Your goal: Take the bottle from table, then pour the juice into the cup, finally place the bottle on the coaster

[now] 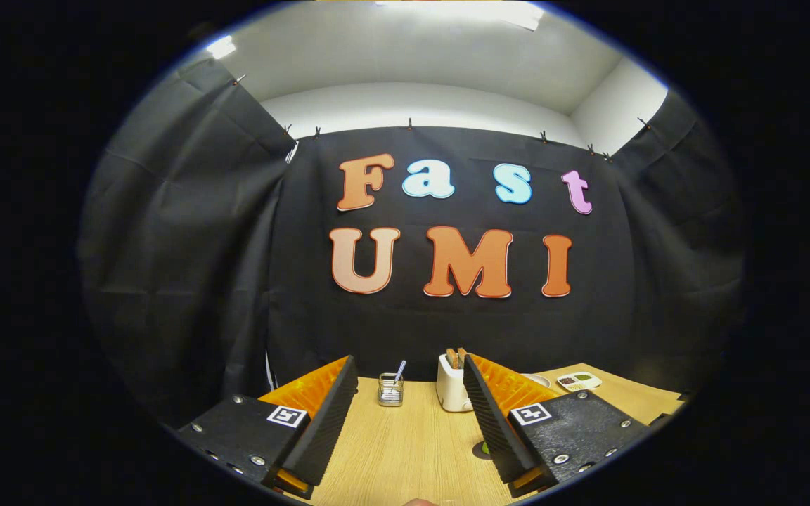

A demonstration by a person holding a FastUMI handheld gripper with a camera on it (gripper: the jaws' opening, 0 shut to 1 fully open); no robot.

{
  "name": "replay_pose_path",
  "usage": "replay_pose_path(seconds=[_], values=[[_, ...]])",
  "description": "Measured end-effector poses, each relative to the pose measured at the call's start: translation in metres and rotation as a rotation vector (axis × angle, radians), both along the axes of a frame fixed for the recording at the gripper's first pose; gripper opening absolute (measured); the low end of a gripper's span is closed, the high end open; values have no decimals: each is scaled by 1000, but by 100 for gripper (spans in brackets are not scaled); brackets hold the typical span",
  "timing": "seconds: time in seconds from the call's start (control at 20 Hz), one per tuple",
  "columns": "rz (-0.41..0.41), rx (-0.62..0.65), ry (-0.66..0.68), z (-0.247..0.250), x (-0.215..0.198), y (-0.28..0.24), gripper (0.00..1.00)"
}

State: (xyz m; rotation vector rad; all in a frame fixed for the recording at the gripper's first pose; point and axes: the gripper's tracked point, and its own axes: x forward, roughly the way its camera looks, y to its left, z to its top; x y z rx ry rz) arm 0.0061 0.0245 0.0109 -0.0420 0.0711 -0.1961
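Gripper [412, 404] wide, empty; glass [390, 390] beyond fingers on table [405, 450]. Bottle likely smooth, slippery: grip mid-body, firm, level

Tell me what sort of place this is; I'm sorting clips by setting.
Probably a staged recording booth: black cloth wall clipped up around a wooden table holding a glass holder and white toaster. The gripper hovers open, holding nothing.

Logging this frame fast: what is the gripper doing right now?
Gripper: open, fingers spread apart above the table, holding nothing.
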Motion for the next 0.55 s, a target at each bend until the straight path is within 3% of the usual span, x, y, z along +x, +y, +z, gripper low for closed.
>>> replay_pose_path(seconds=[0.55], values=[[-10,-7,-37,15,-8,-8,90]])
